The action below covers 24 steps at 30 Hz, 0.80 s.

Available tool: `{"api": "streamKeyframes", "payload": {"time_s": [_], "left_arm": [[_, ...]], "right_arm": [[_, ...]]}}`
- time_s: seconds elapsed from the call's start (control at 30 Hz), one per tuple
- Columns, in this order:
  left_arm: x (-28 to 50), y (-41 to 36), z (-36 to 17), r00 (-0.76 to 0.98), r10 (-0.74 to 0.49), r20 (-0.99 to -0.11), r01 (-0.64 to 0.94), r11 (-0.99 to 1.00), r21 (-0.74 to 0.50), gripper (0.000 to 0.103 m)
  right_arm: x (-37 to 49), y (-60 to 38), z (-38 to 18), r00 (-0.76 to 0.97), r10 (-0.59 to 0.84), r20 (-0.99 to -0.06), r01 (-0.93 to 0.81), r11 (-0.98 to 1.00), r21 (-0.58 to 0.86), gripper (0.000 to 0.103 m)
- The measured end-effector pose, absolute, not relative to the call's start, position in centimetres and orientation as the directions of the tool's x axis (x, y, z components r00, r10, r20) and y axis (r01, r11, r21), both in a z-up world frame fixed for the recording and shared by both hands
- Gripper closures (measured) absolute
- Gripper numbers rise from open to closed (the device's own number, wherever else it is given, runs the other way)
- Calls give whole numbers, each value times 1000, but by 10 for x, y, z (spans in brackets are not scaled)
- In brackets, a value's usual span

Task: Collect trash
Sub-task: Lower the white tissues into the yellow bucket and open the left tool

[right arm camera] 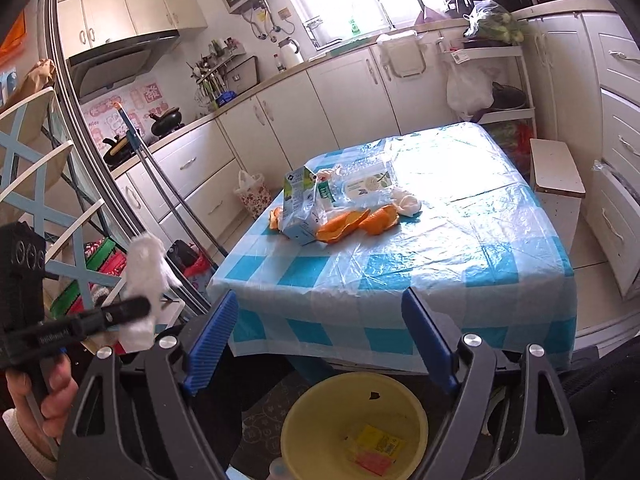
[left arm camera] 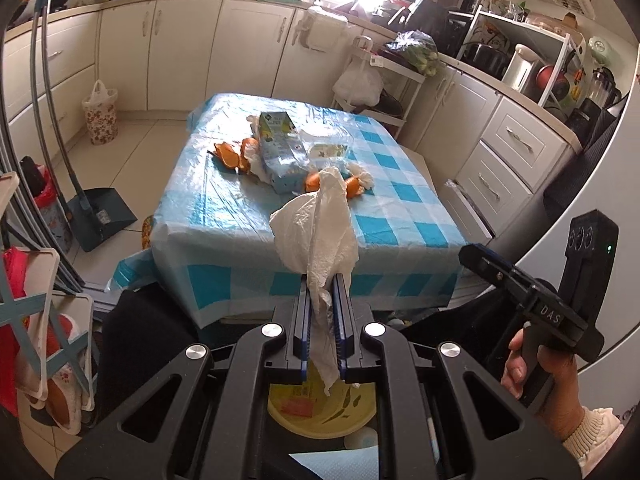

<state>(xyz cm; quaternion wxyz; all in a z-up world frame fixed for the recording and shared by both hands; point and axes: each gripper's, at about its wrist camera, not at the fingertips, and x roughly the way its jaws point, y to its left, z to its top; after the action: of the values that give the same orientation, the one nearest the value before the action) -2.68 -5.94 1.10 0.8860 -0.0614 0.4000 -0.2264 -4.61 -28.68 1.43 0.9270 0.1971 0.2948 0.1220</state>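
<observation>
My left gripper [left arm camera: 322, 284] is shut on a crumpled white tissue [left arm camera: 320, 224] and holds it in the air before the table's near edge, above a yellow bin [left arm camera: 320, 416]. The tissue also shows in the right wrist view [right arm camera: 142, 276], at the left. My right gripper [right arm camera: 320, 312] is open and empty, above the yellow bin [right arm camera: 352, 432], which holds a few scraps. On the blue-checked table [right arm camera: 440, 264] lie a milk carton [right arm camera: 298, 208], orange peels [right arm camera: 356, 222], a clear plastic package [right arm camera: 364, 184] and another white tissue [right arm camera: 408, 202].
A dustpan [left arm camera: 100, 216] and broom handles stand on the floor left of the table. A floral bin [left arm camera: 100, 116] stands by the cabinets. A white stool [right arm camera: 556, 172] stands right of the table. Folded chairs [left arm camera: 36, 328] lean at the left.
</observation>
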Motion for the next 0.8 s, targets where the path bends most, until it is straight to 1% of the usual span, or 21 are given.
{"api": "streamKeyframes", "payload": {"time_s": [0.17, 0.3, 0.33, 0.37, 0.4, 0.43, 0.47, 0.5, 0.53, 0.77, 0.8], "left_arm": [[-23, -90, -19, 473, -450, -757, 396, 876, -274, 93], [-20, -119, -51, 379, -400, -834, 427, 875, -226, 91], [-21, -126, -60, 358, -389, -849, 434, 874, -217, 84], [-22, -130, -65, 347, -379, -858, 441, 873, -207, 81], [-25, -134, -68, 346, -362, -866, 447, 875, -187, 74], [-26, -135, -69, 352, -350, -868, 453, 875, -169, 70], [-30, -137, -67, 370, -337, -866, 461, 875, -144, 61], [-32, -137, -63, 389, -329, -861, 464, 877, -125, 54], [-34, -136, -58, 411, -322, -853, 463, 880, -109, 50], [-30, -106, -24, 533, -284, -797, 363, 928, -88, 41], [-30, -100, -19, 551, -278, -787, 343, 935, -91, 39]], "right_arm": [[-48, -289, 15, 804, 341, -488, -109, 890, 443, 22], [-48, -290, 16, 806, 345, -481, -112, 887, 448, 22], [-48, -290, 16, 806, 346, -479, -113, 886, 449, 22], [-48, -290, 16, 806, 347, -480, -114, 886, 449, 22], [-48, -291, 17, 806, 347, -480, -114, 886, 449, 22], [-48, -291, 17, 806, 346, -480, -114, 887, 448, 22], [-49, -291, 17, 807, 344, -480, -113, 888, 446, 21], [-49, -290, 17, 807, 342, -481, -112, 889, 445, 21], [-49, -290, 17, 807, 341, -482, -111, 890, 443, 21], [-50, -287, 18, 807, 326, -492, -105, 899, 424, 19], [-50, -286, 17, 806, 325, -494, -105, 901, 421, 19]]}}
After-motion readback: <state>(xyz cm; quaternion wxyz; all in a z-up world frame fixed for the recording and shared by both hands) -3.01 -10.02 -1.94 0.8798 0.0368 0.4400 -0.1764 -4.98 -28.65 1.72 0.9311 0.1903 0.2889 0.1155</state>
